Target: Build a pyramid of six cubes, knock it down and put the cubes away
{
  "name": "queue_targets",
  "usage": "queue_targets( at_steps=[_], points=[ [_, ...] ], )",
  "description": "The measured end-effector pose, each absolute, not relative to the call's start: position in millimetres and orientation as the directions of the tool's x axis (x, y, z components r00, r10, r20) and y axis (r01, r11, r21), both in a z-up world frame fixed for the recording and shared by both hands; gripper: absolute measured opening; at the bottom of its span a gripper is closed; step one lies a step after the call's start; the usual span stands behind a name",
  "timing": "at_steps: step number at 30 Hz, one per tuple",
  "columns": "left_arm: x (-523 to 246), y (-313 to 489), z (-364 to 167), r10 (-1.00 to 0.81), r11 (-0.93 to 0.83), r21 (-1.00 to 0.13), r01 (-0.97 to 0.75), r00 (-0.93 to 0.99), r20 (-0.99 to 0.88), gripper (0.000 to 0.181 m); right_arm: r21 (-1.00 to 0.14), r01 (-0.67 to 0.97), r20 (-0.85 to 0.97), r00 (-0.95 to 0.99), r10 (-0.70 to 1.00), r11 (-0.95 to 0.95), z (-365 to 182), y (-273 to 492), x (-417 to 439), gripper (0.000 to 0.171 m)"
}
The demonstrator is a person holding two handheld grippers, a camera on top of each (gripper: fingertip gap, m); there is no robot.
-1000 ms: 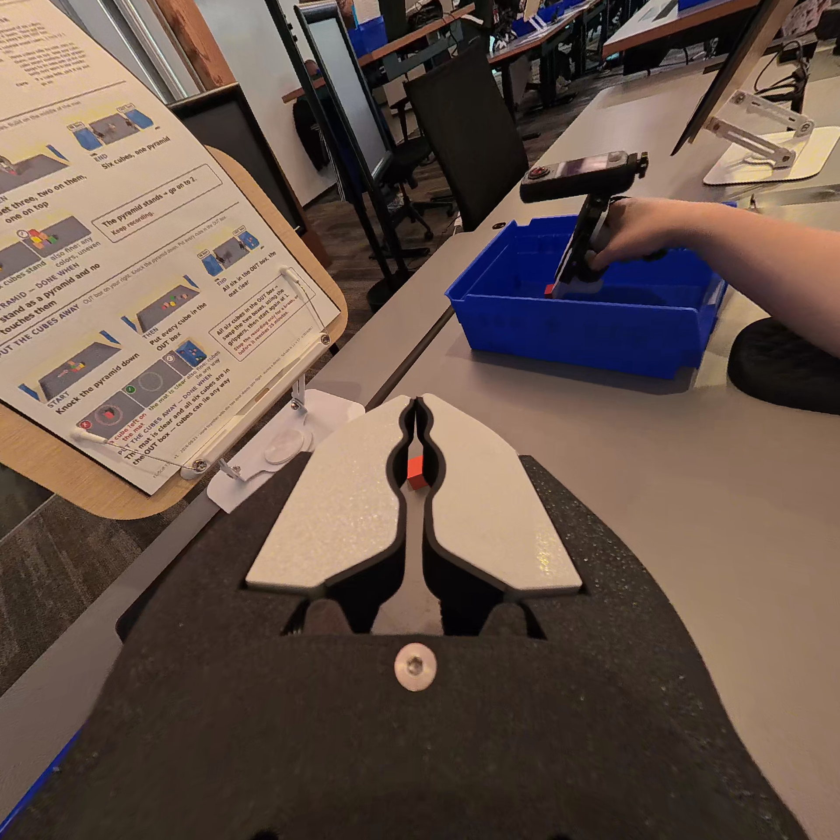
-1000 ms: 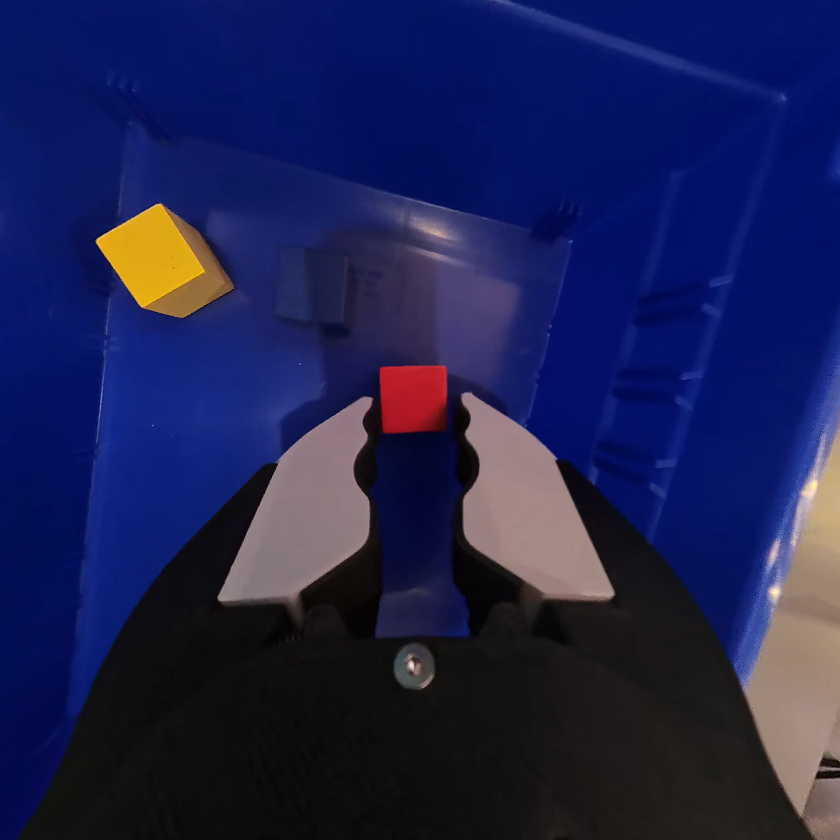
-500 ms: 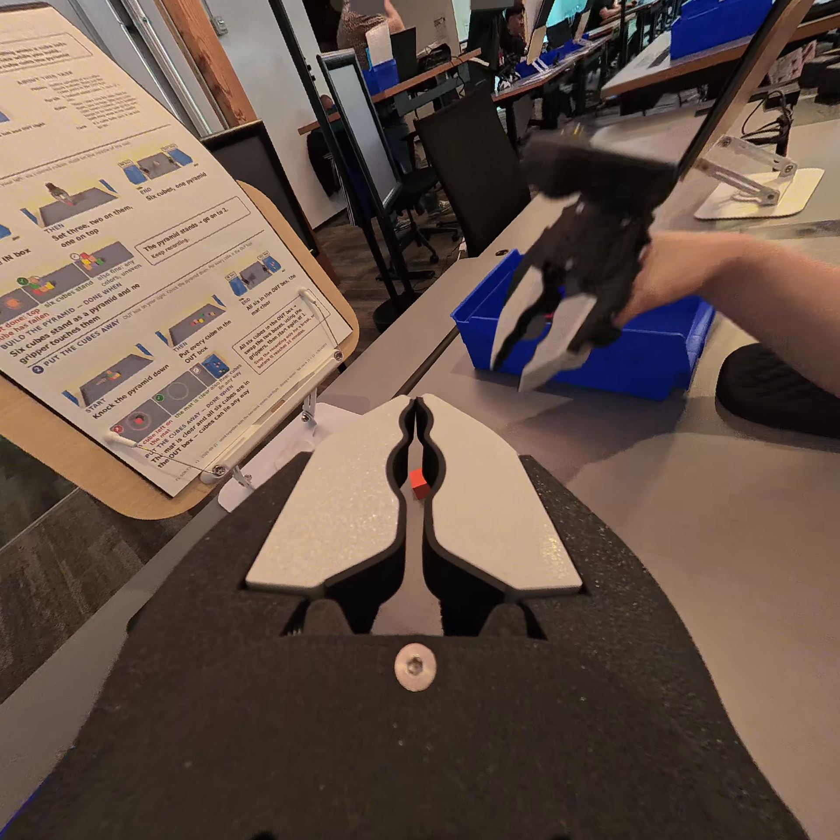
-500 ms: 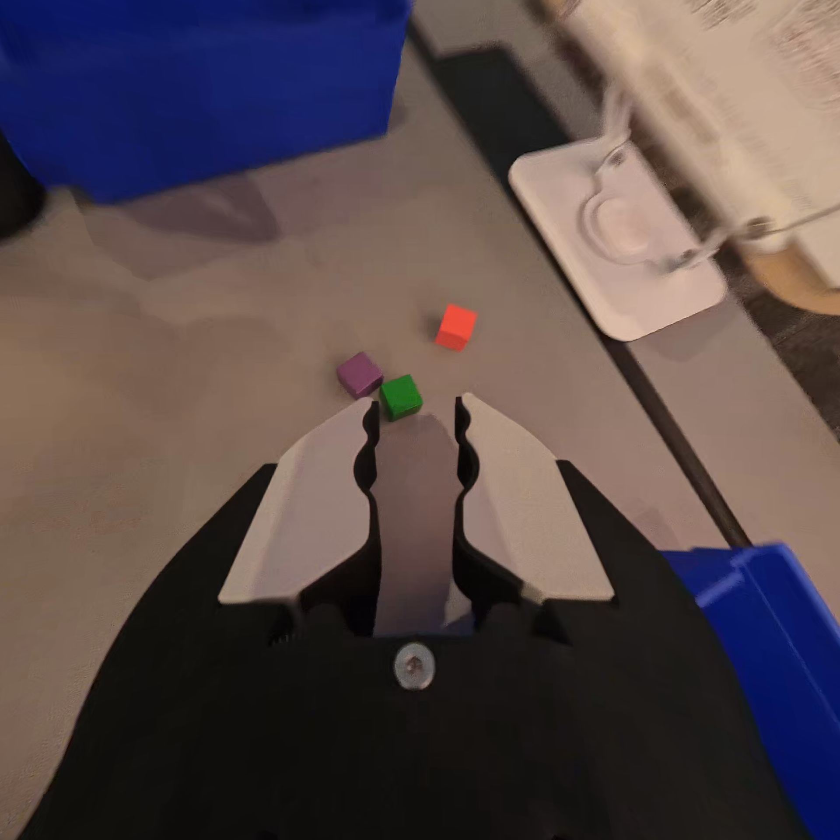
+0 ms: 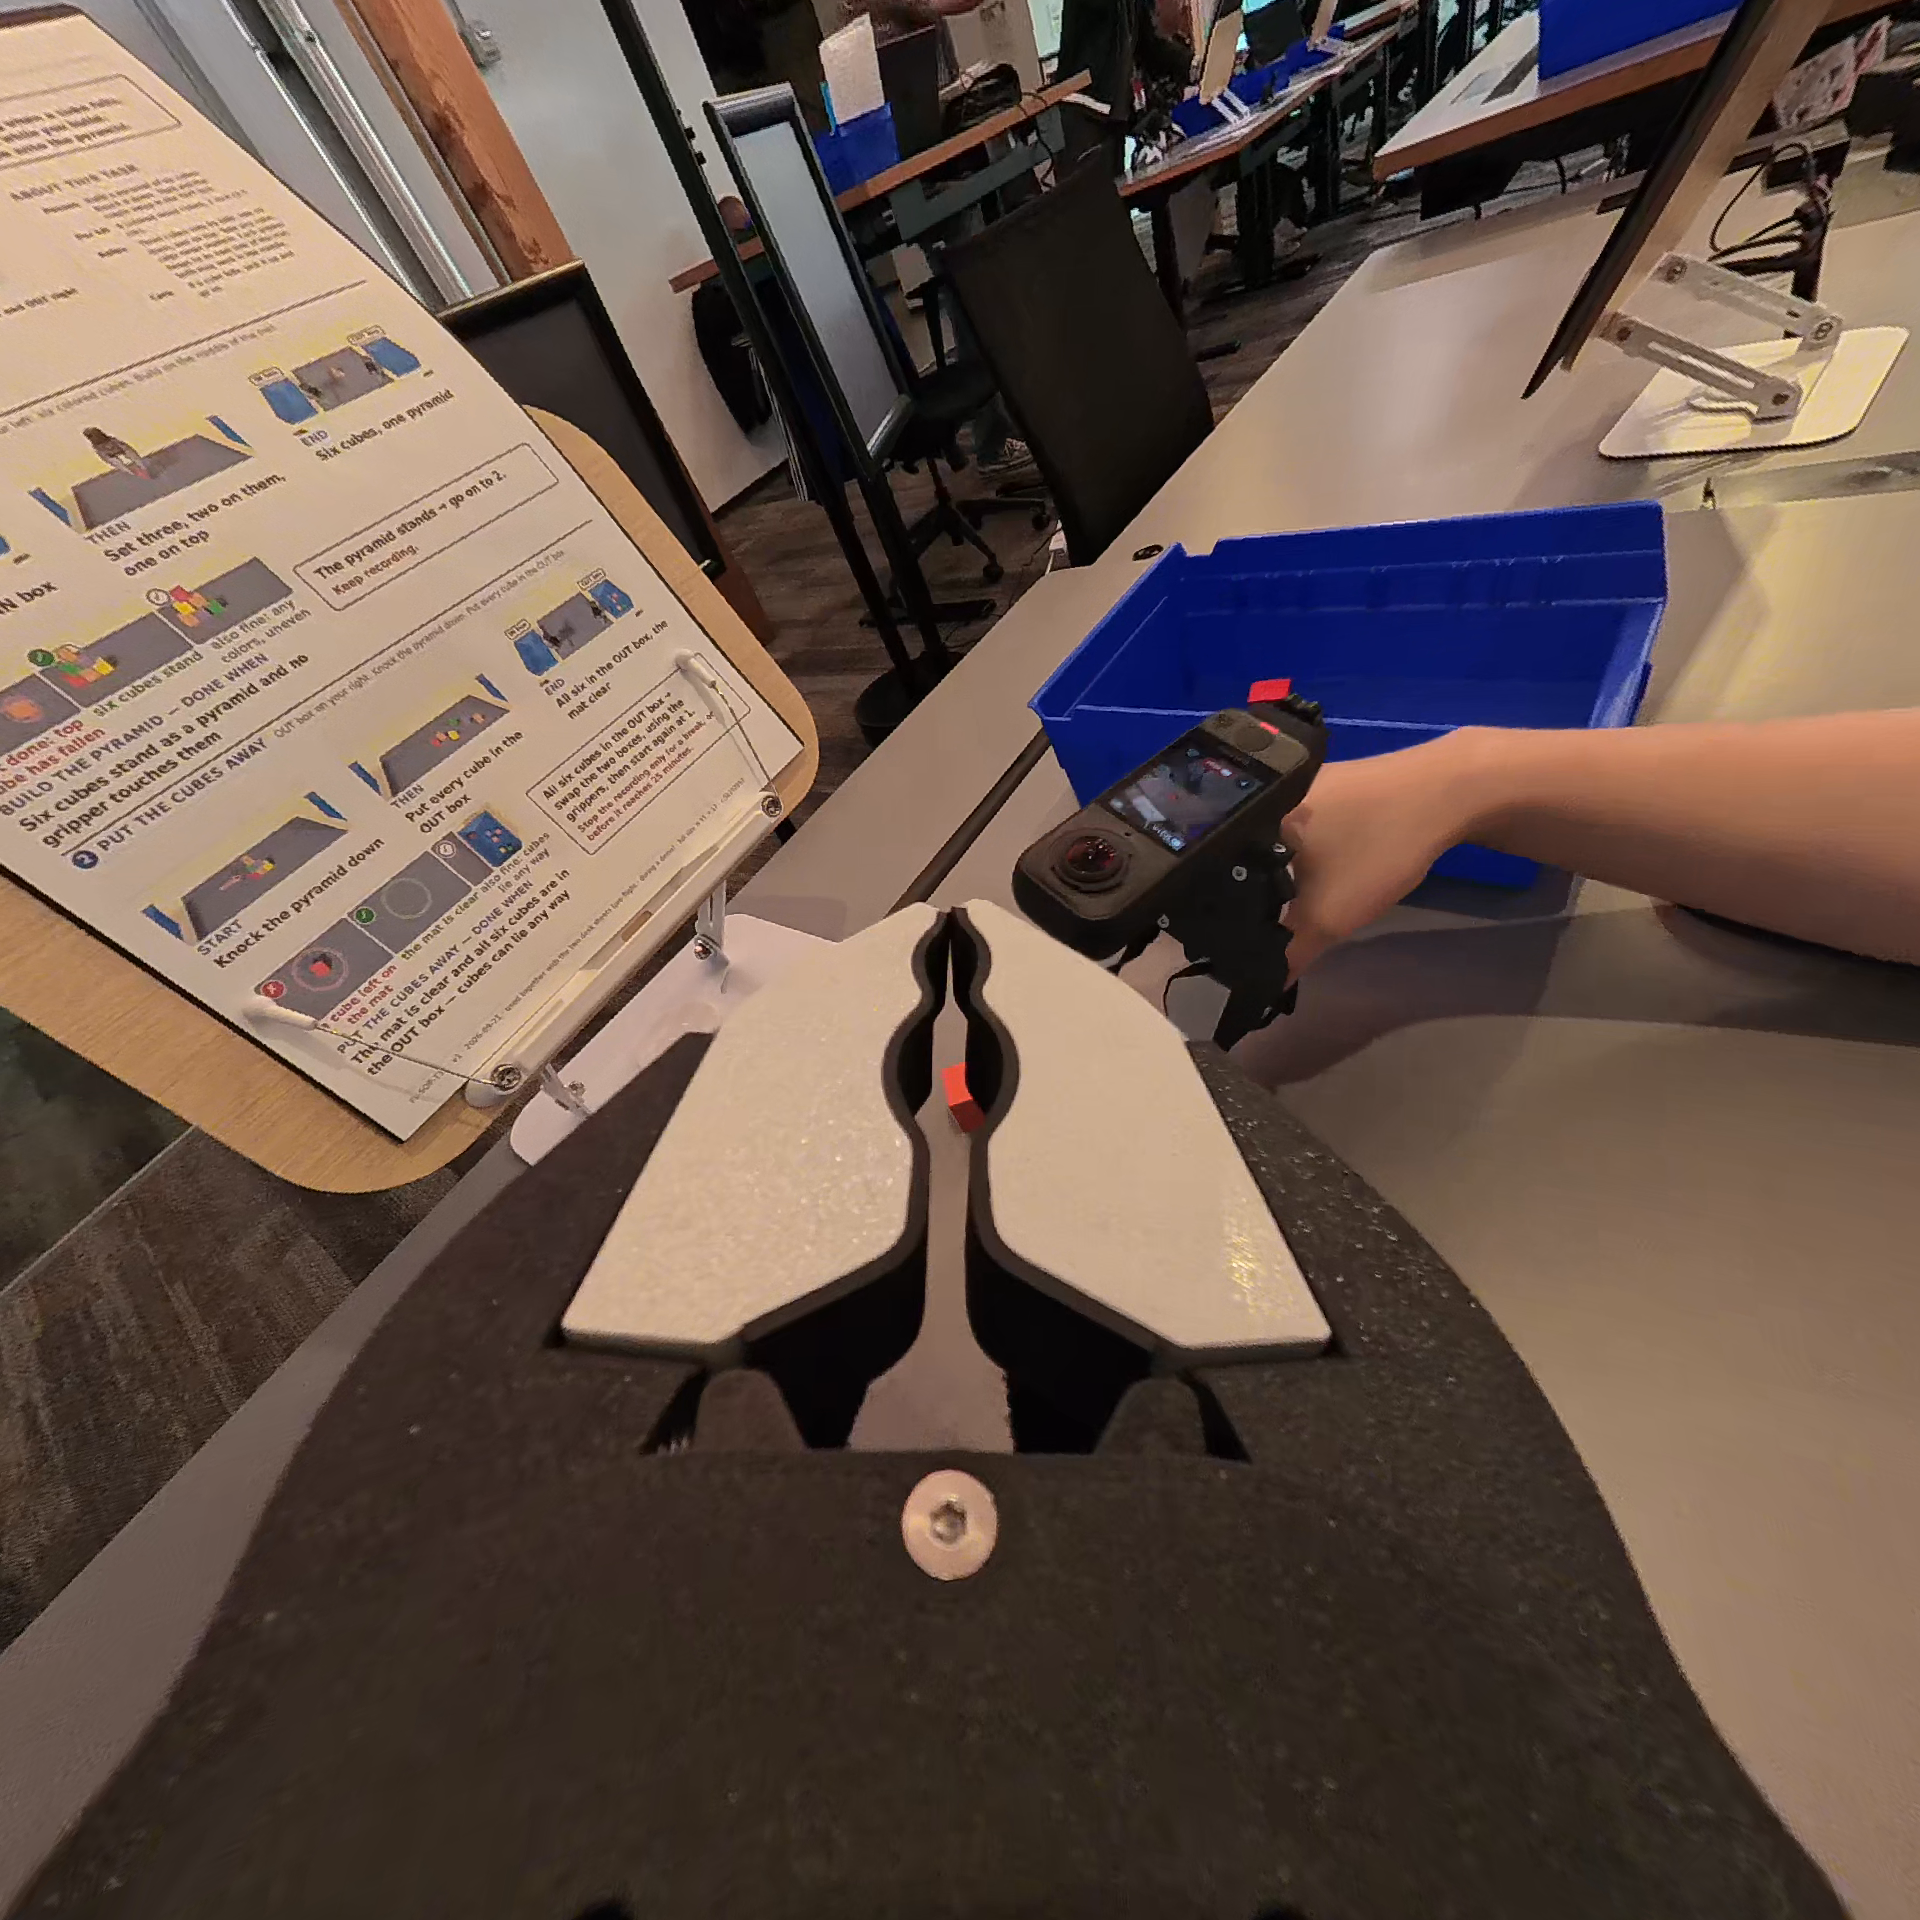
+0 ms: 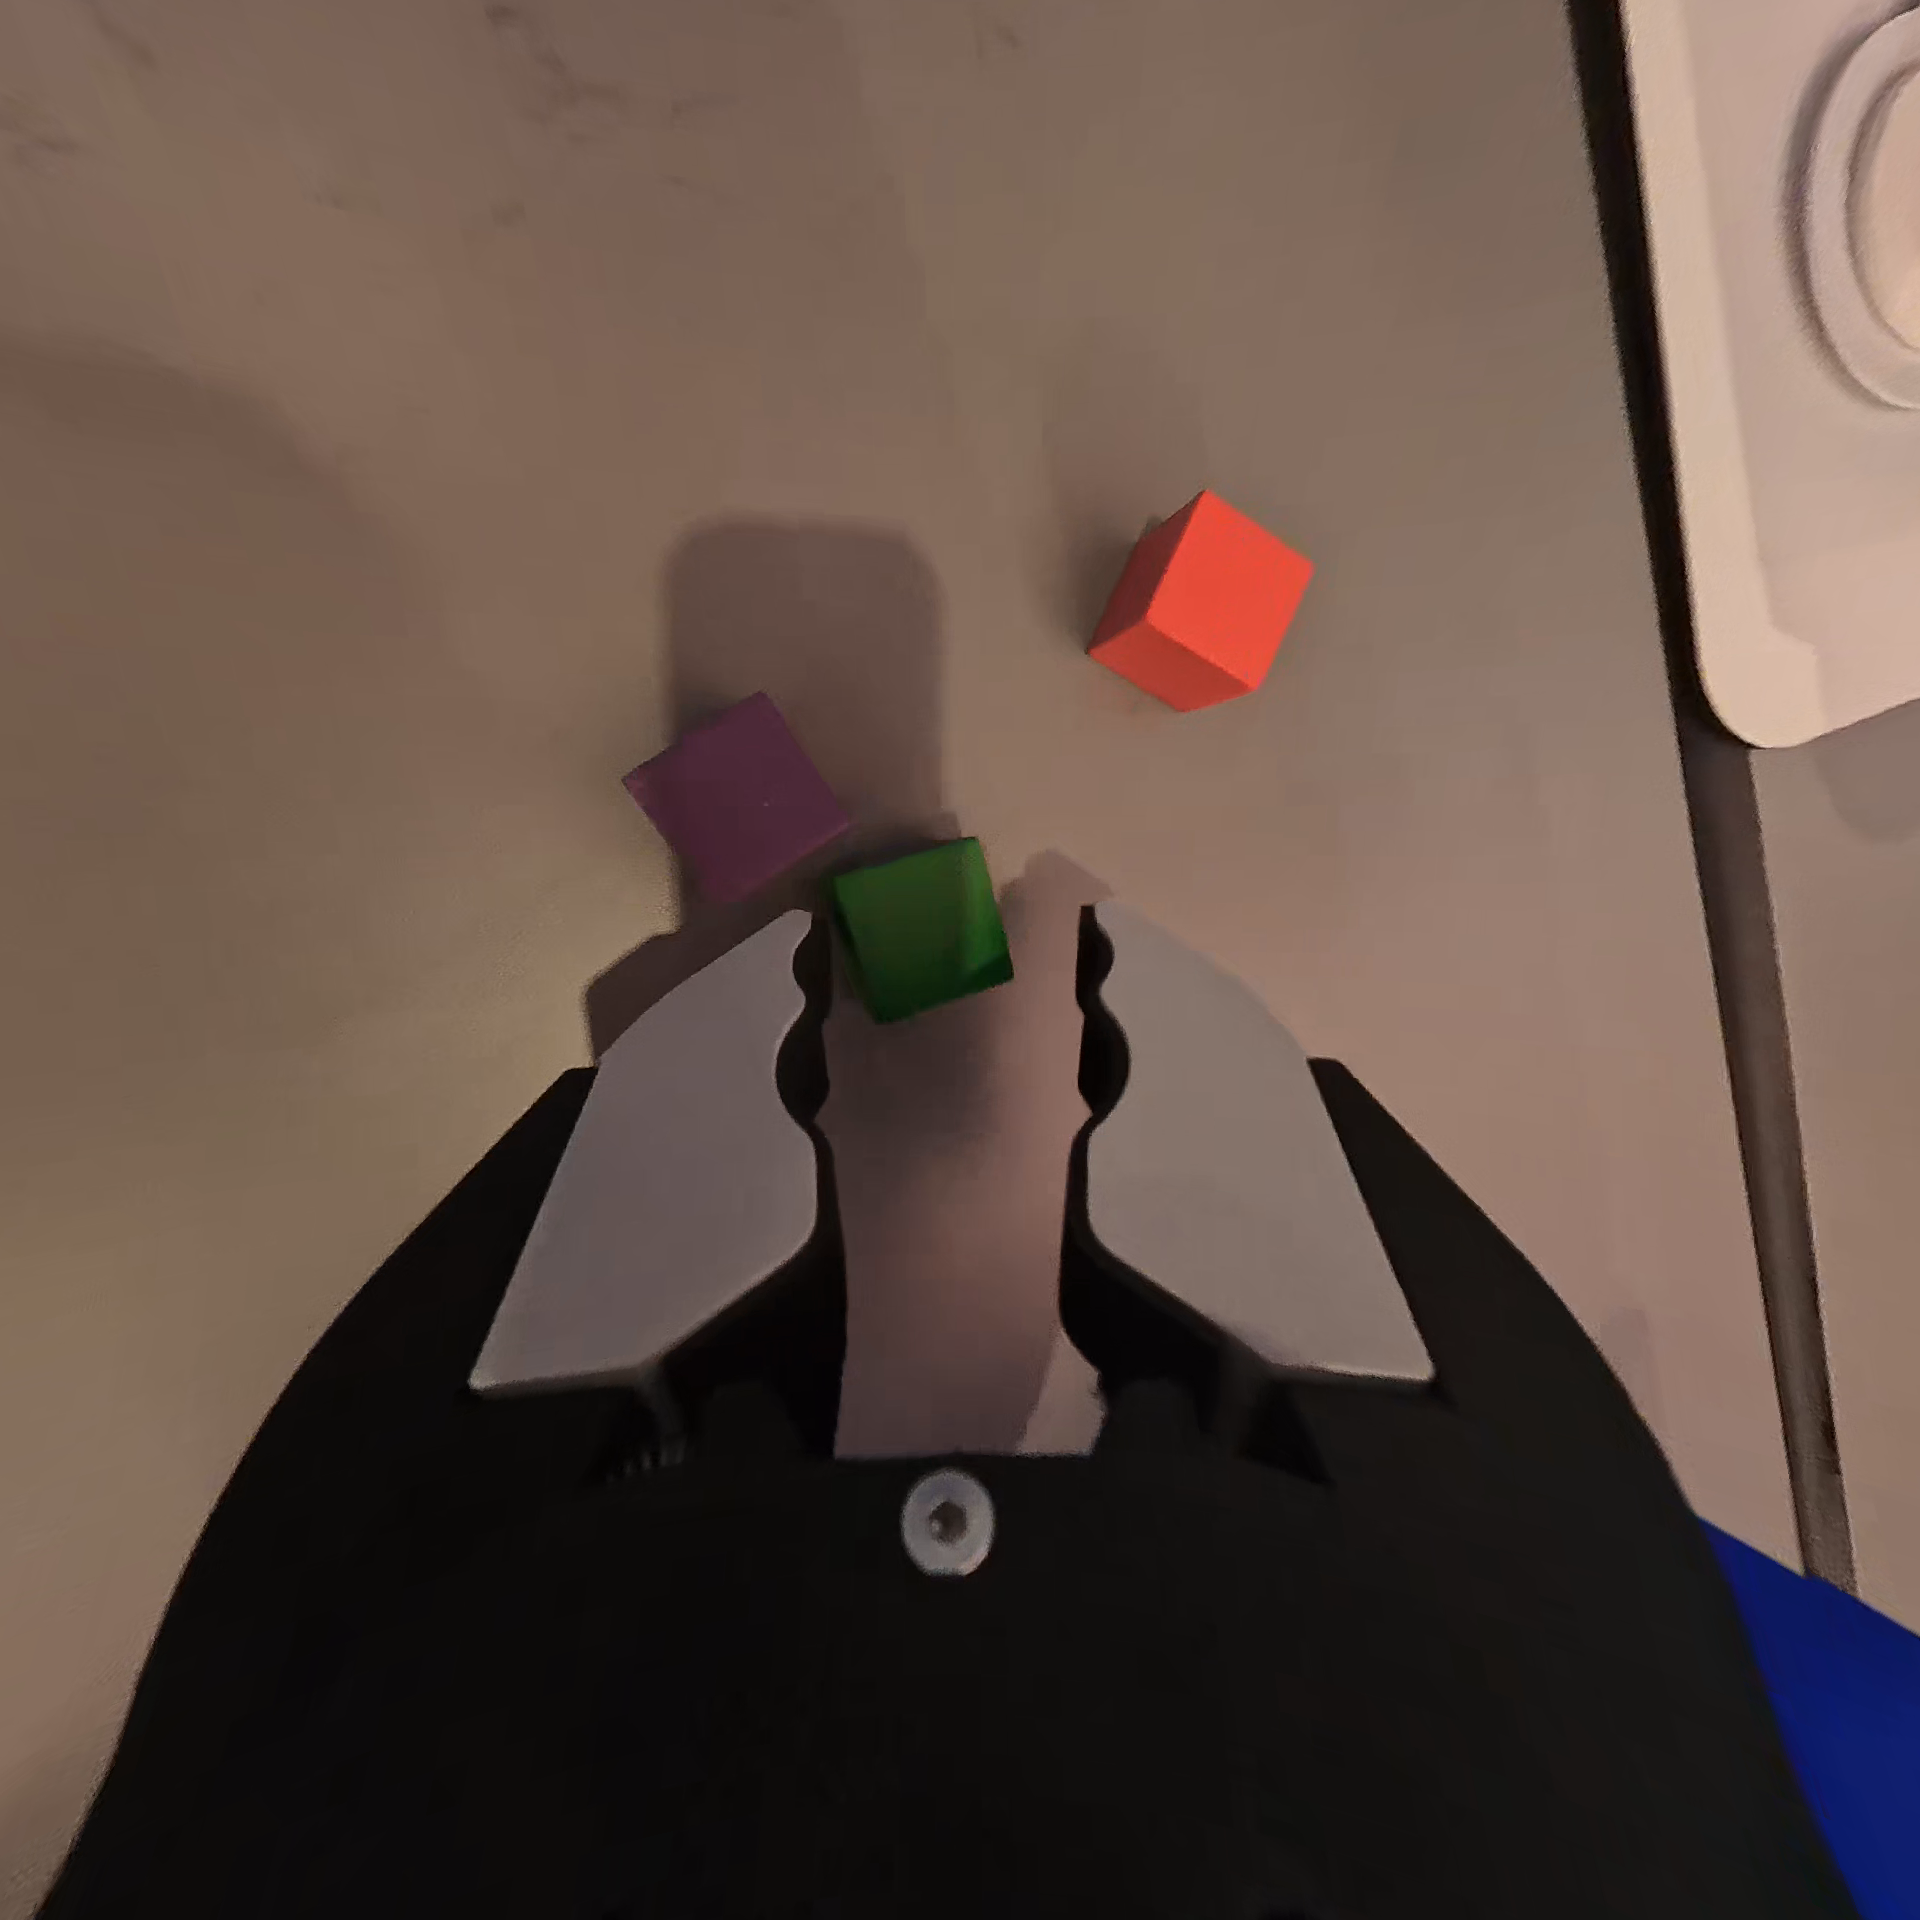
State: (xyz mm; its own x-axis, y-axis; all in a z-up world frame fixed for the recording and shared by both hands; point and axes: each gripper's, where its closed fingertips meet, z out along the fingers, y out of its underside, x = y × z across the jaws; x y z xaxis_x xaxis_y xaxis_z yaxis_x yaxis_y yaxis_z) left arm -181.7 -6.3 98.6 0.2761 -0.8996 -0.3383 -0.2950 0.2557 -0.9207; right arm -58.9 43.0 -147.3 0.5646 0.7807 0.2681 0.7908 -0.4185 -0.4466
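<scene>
Grey table (image 6: 416, 312) carries blue bin (image 5: 1351, 665) at 1 o'clock in left wrist view. Right gripper (image 6: 945, 914) spread apart, green cube (image 6: 920, 928) btwn tips, near the left finger. Left gripper (image 5: 951, 920) clenched, empty. Purple cube (image 6: 738, 795) at 10 o'clock of green, touching; orange cube (image 6: 1200, 603) at 1 o'clock, apart.

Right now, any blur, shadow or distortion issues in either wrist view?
Right wrist view: dim, soft; right gripper shadows the green cube and purple cube; orange cube better lit. Left wrist view: sharp, bright, fisheye bending at the edges; blue bin clear.
</scene>
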Motion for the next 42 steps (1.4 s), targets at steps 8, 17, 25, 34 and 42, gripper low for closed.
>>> queue_targets(
  at_steps=[8, 17, 25, 34, 42],
  points=[
    [-181, -7, 97, -0.900, 0.255, -0.919, -0.299, 0.274, -0.339, 0.000, -0.478, 0.745, 0.200, 0.608, 0.769, -0.465, -137, 38, -62, 0.030],
    [-191, -8, 108, -0.893, 0.263, -0.926, -0.272, 0.294, -0.340, 0.000, -0.751, 0.500, 0.343, 0.854, 0.392, -0.432, 41, -3, 43, 0.029],
    [-190, -9, 107, -0.897, 0.255, -0.927, -0.274, 0.291, -0.333, 0.000, -0.574, 0.254, 0.016, 0.954, 0.299, -0.778, -87, -35, 176, 0.031],
    [-187, -7, 101, -0.898, 0.249, -0.924, -0.291, 0.287, -0.333, 0.000, -0.508, 0.382, 0.007, 0.898, 0.440, -0.772, -141, -31, 168, 0.031],
    [-190, -8, 105, -0.895, 0.256, -0.923, -0.288, 0.289, -0.339, 0.000, -0.599, 0.351, 0.130, 0.929, 0.346, -0.719, -78, -28, 176, 0.046]
  ],
)
